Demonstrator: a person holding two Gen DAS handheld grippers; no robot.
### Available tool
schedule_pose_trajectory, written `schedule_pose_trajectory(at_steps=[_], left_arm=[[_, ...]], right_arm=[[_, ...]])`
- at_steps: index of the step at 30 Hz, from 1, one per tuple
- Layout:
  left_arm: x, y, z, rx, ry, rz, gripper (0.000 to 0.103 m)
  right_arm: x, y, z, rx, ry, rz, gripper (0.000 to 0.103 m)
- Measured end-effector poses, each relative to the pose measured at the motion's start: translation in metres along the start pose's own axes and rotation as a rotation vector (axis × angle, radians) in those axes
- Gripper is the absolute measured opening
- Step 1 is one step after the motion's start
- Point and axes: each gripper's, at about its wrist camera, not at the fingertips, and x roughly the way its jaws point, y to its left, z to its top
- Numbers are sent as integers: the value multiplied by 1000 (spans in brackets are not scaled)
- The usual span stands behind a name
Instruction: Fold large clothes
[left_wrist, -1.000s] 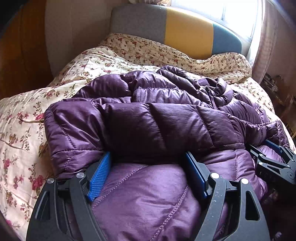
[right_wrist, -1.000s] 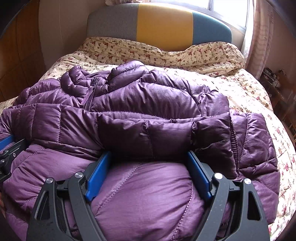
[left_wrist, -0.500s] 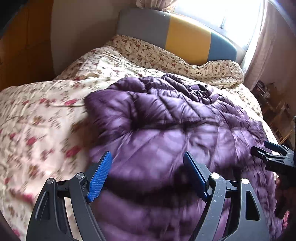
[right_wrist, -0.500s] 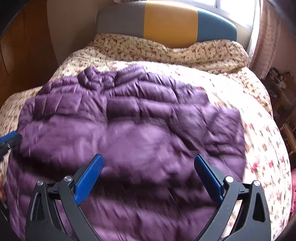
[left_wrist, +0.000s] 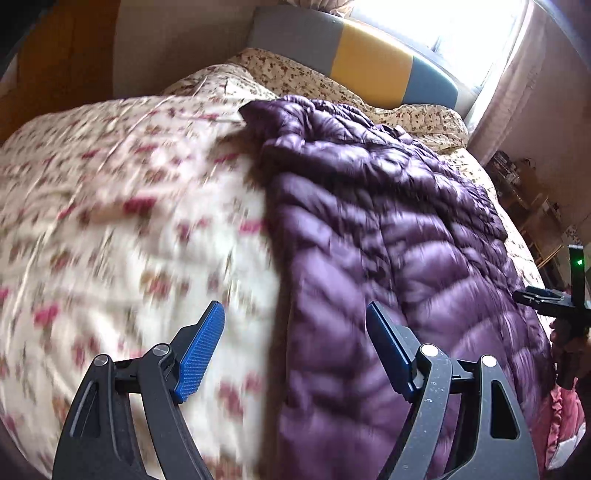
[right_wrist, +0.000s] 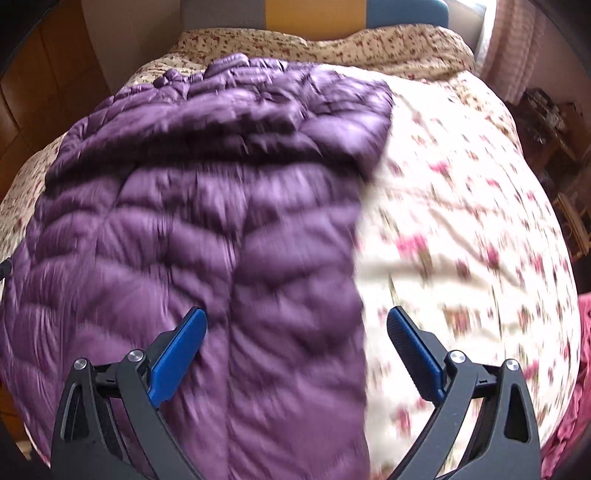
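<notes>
**Both claws open and empty above the jacket on the bed**

Left claw (left_wrist: 293, 343): jaws stand wide apart, though they have just eased slightly closer together. Nothing lies between the blue pads (left_wrist: 201, 350). The claw hangs over the left side edge of the jacket (left_wrist: 388, 229); one pad is seen against the flowered bedspread (left_wrist: 122, 206), the other against purple fabric. No contact with either can be made out.

Right claw (right_wrist: 295, 350): jaws stand very wide, having just been opening within the last second. Nothing is between the pads (right_wrist: 181, 354), and no fabric is pinched. It hangs over the right side edge of the jacket (right_wrist: 207, 206), with one pad seen against the purple quilting and the other against the bedspread (right_wrist: 461, 206). In the left wrist view, part of this claw (left_wrist: 543, 299) shows at the far right border, beyond the jacket's other side, with a green light lit above it.

Jacket: a purple quilted puffer, lying spread on the bed, occupying the middle of the bedspread with flowered cloth bare on both sides. Its long axis runs from the near edge of the bed towards the headboard (left_wrist: 354, 55). The bunched, puckered end, seemingly the collar, points at the headboard; the broad smooth end lies nearest the claws. A central seam runs along the length in the right wrist view. Near parts of both views are smeared by motion blur, so fine detail of the hem cannot be told.
</notes>
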Motion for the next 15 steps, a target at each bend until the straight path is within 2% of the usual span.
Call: schedule_pose_trajectory(at_steps=[5, 8, 10, 11, 13, 14, 15], left_arm=[[-20, 1, -39, -42, 20, -42, 69], [-33, 0, -58, -69, 15, -52, 67], [-38, -3, -68, -75, 25, -72, 59], [-39, -5, -71, -73, 26, -69, 57], [-43, -8, -79, -67, 28, -85, 57], [-45, -10, -82, -64, 30, -88, 48], [-46, -11, -84, -63, 36, -100, 35]], right_arm=[[-19, -9, -37, 18, 14, 51, 93], [-27, -5, -56, 5, 26, 81, 81], [-32, 0, -64, -8, 28, 94, 69], [-34, 1, -67, -15, 27, 94, 67], [-39, 6, -72, -32, 25, 99, 54], [-41, 8, -74, -37, 25, 102, 51], [-44, 10, -76, -45, 24, 108, 43]])
